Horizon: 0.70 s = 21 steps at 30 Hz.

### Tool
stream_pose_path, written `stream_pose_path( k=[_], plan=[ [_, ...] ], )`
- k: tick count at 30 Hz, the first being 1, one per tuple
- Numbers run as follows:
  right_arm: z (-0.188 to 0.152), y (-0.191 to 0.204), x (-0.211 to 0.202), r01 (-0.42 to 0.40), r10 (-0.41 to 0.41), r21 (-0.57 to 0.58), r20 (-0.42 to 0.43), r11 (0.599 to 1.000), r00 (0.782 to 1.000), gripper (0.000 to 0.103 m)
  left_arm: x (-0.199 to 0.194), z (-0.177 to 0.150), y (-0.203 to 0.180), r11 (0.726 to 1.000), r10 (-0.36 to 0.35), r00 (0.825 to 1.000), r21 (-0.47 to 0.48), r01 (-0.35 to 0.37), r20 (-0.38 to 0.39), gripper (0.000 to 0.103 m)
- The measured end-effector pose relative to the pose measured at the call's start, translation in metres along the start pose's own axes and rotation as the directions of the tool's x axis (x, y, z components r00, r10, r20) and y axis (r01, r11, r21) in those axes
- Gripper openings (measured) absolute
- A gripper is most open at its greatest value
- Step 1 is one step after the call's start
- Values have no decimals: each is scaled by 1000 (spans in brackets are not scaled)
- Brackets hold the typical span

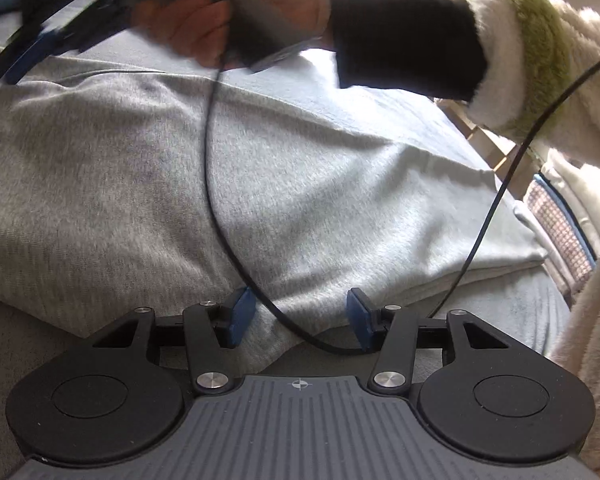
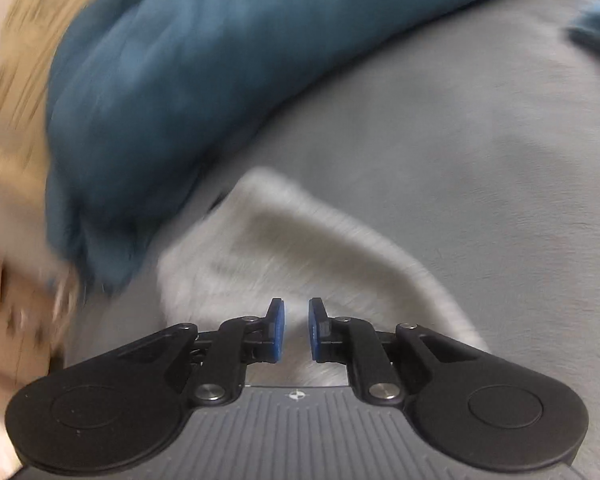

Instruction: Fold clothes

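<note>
A light grey garment (image 1: 140,180) lies folded over a grey cover, filling most of the left wrist view. My left gripper (image 1: 300,318) is open just above its near edge, and a black cable (image 1: 210,160) hangs across the gap between the fingers. At the top left a hand (image 1: 204,12) holds the right gripper (image 1: 20,56), which is blurred. In the right wrist view my right gripper (image 2: 296,328) hovers over a pale grey fold of cloth (image 2: 300,248). Its pads stand a narrow gap apart with nothing between them. A blue garment (image 2: 160,100) is bunched beyond it.
A black sleeve with a fluffy white and green cuff (image 1: 520,52) reaches in from the right. Wooden slats (image 1: 488,148) and a checked fabric (image 1: 560,232) show past the cover's right edge. Grey cover (image 2: 480,140) stretches to the right of the blue garment.
</note>
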State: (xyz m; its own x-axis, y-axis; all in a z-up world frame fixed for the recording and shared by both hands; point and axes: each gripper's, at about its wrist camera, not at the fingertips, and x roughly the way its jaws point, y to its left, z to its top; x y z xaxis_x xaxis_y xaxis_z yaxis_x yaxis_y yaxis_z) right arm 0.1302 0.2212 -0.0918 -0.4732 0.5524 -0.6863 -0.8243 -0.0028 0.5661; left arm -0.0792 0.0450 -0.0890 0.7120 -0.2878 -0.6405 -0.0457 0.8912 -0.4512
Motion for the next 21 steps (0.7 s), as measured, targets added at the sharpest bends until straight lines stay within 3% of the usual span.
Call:
stream_pose_path(
  k=[2,4,5,7,10,13,17,18,21],
  plan=[
    [4,0,18,38,-38,8,11,999,999,11,-1,-1,0,1000,2,1000,5,-2,1,50],
    [10,-3,16,123,-125,29,113,992,986,9,-1,-3,0,1000,4,1000,7,-4,6,50],
    [12,-7,7,168,-180,83,174,982,968,11,-1,-4,0,1000,3,1000,3,-3,9,50],
    [11,-16,-22,179,-216,153,268,972,939,12,-1,-4,1,1000,1,1000,-2,-1,14,50],
    [-11,-20,-94,186,-219,124,357,975,908,12,-2,-2,0,1000,-4,1000,8,4,7,50],
    [-55,-22,-187,196,-245,153,437,969,865,13,-4,1,-1,1000,-5,1000,17,5,-2,50],
    [-134,-7,-318,302,-381,234,516,924,767,13,-8,6,-5,1000,20,1000,3,-20,2,50],
    [-153,-2,-337,311,-400,254,512,916,760,13,-11,8,-7,999,34,999,2,-34,16,50],
    [-203,13,-368,288,-411,314,471,905,780,13,-11,16,-18,998,58,997,32,-60,49,51]
  ],
)
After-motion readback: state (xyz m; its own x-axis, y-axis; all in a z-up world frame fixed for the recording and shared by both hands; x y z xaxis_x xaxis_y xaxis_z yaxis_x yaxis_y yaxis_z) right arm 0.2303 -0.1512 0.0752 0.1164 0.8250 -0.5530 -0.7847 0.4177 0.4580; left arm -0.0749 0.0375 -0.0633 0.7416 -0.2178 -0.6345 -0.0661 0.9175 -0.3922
